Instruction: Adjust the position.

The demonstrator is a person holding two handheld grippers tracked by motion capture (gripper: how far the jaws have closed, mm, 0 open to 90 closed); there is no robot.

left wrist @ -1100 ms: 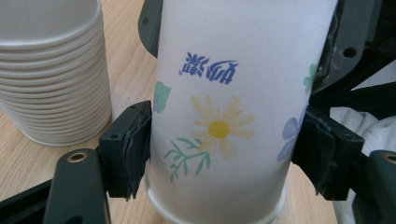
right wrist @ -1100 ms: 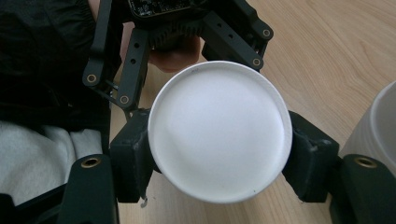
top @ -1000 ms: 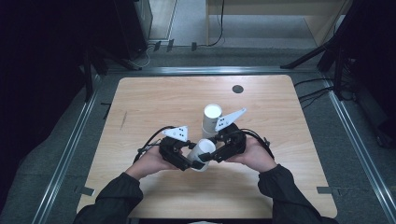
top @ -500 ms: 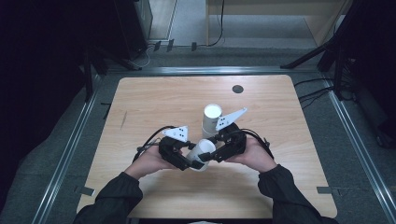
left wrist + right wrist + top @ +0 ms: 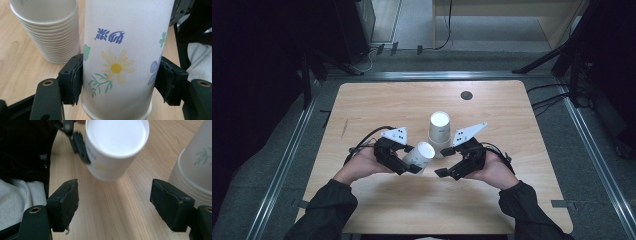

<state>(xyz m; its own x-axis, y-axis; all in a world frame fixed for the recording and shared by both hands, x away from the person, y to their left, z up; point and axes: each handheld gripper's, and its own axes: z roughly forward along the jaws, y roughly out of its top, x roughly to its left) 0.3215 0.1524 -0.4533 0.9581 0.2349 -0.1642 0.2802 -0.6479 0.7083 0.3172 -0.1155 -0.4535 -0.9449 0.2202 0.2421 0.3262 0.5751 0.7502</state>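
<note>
A white paper cup (image 5: 420, 155) printed with flowers lies tilted between the jaws of my left gripper (image 5: 410, 165), its closed base pointing right. In the left gripper view both pads press on the cup's (image 5: 117, 62) sides. My right gripper (image 5: 448, 171) stands just right of it, and its jaws have just been opening, with nothing between them. In the right gripper view the cup's base (image 5: 116, 137) hangs ahead of the open right gripper (image 5: 113, 205), apart from its pads. A stack of upside-down cups (image 5: 440, 131) stands on the table just behind both grippers.
The wooden table (image 5: 377, 105) has a small dark round mark (image 5: 466, 95) near its far edge. Metal rails run along its sides. The stack of cups (image 5: 197, 170) rises close to the right jaw in the right gripper view.
The right gripper's jaws have spread and drawn off the cup. The left gripper has lifted the cup a little and keeps hold of it.
</note>
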